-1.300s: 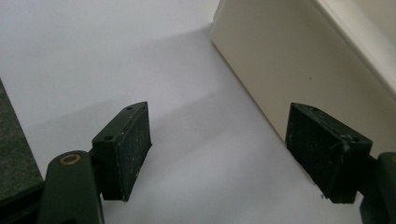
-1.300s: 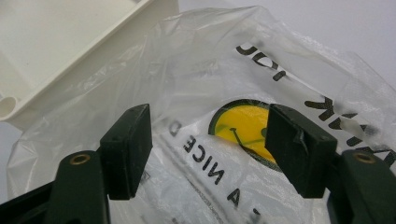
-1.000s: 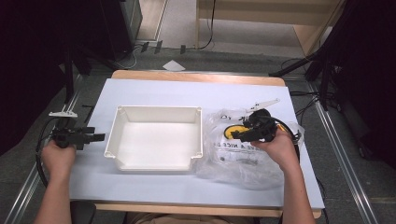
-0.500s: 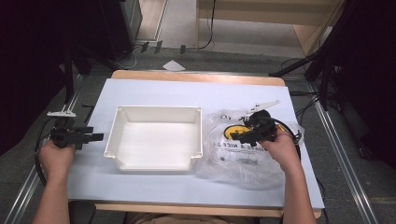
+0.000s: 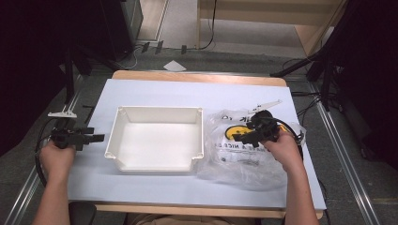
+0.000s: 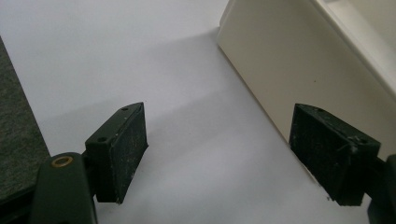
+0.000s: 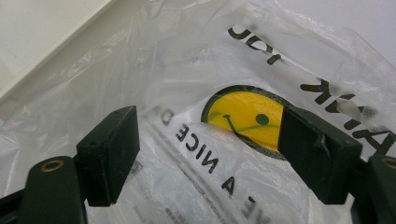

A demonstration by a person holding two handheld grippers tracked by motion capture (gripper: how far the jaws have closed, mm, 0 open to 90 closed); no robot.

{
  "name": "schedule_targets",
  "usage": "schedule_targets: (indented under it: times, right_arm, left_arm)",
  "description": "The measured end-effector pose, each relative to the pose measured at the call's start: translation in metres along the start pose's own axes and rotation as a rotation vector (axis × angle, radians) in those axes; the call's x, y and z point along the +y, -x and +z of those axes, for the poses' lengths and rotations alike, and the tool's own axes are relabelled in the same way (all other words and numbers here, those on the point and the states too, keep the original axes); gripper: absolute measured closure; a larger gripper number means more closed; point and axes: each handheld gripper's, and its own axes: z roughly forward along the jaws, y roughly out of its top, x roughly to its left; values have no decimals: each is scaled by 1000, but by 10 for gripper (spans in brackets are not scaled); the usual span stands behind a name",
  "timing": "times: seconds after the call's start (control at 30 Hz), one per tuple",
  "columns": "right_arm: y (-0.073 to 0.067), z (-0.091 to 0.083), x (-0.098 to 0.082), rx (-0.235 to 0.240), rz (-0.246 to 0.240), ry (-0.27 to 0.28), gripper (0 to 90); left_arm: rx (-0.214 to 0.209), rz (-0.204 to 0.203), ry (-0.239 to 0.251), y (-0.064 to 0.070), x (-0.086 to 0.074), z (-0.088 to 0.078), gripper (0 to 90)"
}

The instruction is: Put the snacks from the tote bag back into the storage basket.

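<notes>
1. Far left, the person's left hand [image 5: 57, 157] holds the left gripper [image 5: 96, 138] low over the white table [image 5: 155, 93], near its left edge. Its jaws stand wide apart with nothing between them, pointing toward the tray.
2. In the left gripper view, bare tabletop shows between the two pads [image 6: 128, 140], and the tray's outer wall sits just beside the right-hand one.
3. In the middle sits an empty cream tray [image 5: 117, 133], flat on the table.
4. Just right of it lies a crumpled clear plastic bag [image 5: 244, 164] printed with black lettering and a yellow smiley face [image 5: 232, 132]; its edge touches the tray's side.
5. Over the bag, the right hand [image 5: 281, 145] holds the right gripper [image 5: 241, 138], jaws spread wide and gripping nothing; the smiley face shows between them in the right gripper view.
</notes>
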Motion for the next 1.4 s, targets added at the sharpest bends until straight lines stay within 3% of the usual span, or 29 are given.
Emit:
schedule_targets:
  times: [0.53, 0.87, 0.97, 1.17, 1.4]
  right_arm:
    - [3, -15, -1, -22, 4, -11, 210]
    - [6, -26, -4, -32, -10, 20, 209]
    - [7, -31, -4, -8, -6, 9, 209]
    - [12, -35, -3, -26, 33, 1, 199]
    - [16, -38, -5, -19, 35, -6, 193]
  left_arm:
    - [-4, -2, -1, 1, 0, -1, 201]
    - [-16, -3, 5, 1, 0, -1, 200]
    - [-20, -9, 13, 0, -1, -2, 200]
    - [-23, -5, 3, 0, 0, 0, 200]
    - [-20, -5, 6, 1, 0, 0, 200]
